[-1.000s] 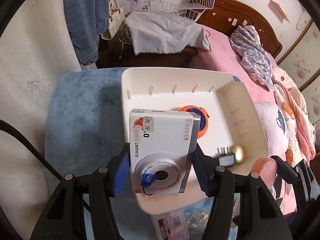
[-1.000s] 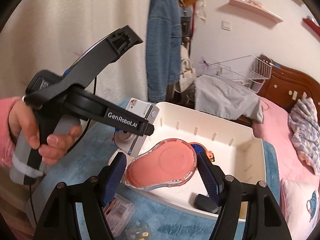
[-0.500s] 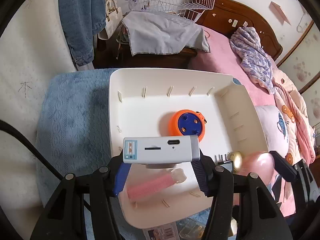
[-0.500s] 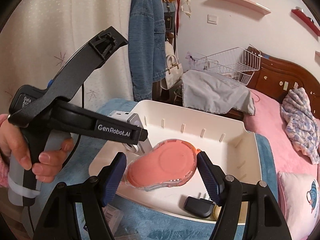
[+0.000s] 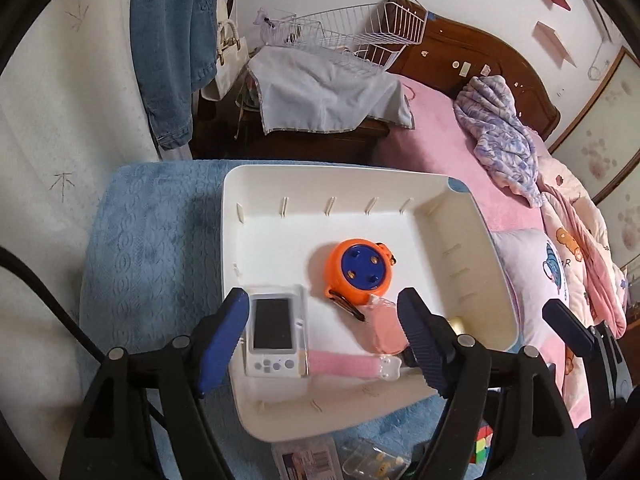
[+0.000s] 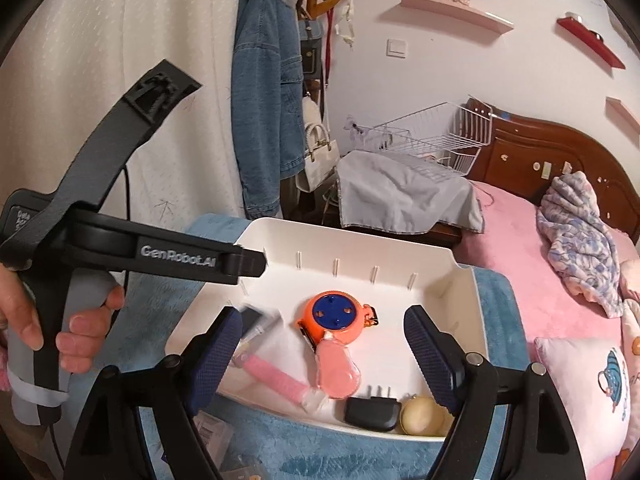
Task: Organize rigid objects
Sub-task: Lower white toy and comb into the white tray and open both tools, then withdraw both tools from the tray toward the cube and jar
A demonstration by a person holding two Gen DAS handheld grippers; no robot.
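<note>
With both claws hovering over the white bin (image 5: pixel 484 240), neither grips anything. Left gripper (image 5: pixel 322 336): jaws apart, they have just been opening, pads clear of the camera (image 5: pixel 276 330), which lies screen-up on the bin floor near the left wall, between the fingers in view but not pressed. Right gripper (image 6: pixel 324 354): jaws wide, they too have just been opening, nothing pinched. The pink case (image 6: pixel 336 372) lies on the bin floor below it, touching the orange round gadget (image 6: pixel 334 316) with the blue face, mid-bin. A pink brush (image 5: pixel 348 364) lies flat along the near side, one end beside the camera, the other by the pink case. A black plug (image 6: pixel 372 406) and a cream ball (image 6: pixel 420 414) sit side by side at the near right corner. The bin stands on a blue mat (image 5: pixel 152 248). Outside it, at the near edge of the mat, are a small labelled box (image 5: pixel 308 458) and a clear box (image 5: pixel 376 460). A hand (image 6: pixel 52 320) holds the left gripper's handle.
</note>
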